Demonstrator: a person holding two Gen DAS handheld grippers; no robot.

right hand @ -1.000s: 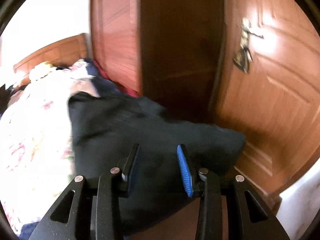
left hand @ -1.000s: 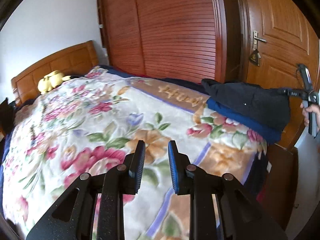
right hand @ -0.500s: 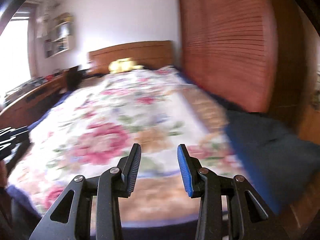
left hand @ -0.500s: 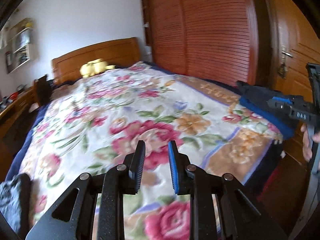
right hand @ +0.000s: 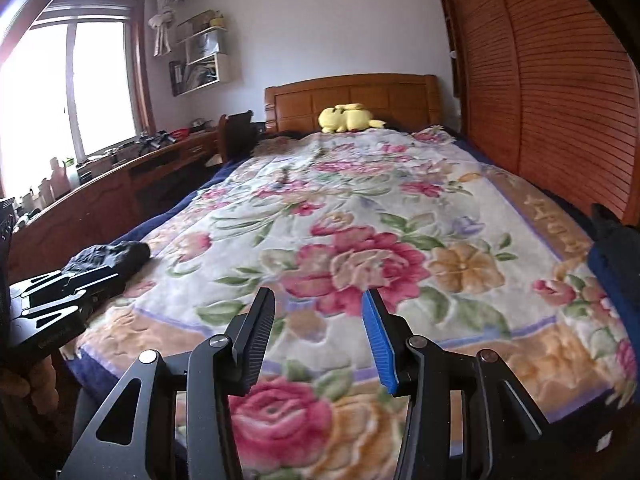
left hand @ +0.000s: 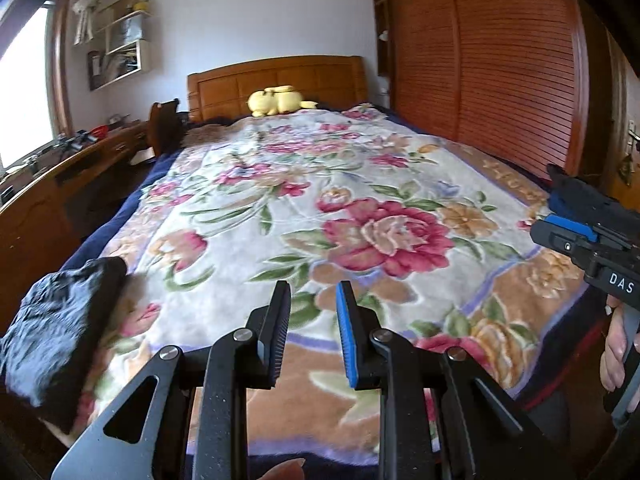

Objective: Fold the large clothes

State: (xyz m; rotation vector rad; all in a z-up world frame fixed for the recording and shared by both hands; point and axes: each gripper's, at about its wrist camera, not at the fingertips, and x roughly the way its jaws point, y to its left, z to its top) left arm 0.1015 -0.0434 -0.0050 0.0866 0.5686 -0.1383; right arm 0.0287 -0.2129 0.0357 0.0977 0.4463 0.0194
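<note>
While both tongs hover at the bed's foot:
Surroundings: floral blanket covers the bed; yellow plush toy by the headboard; louvred wardrobe along the right.
Left tongs: slightly apart, empty, aimed up the bed.
Right tongs: wide apart, empty.
Crumpled dark garment: near-left bed corner, long axis toward the headboard.
Folded dark clothes: right edge.

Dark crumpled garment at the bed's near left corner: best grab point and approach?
Likely the raised upper edge of the dark garment, nearest the floral blanket. Bring the left hand-held gripper in from the bed's middle; the bunched folds there stand proud, giving the open fingers something to pinch.
</note>
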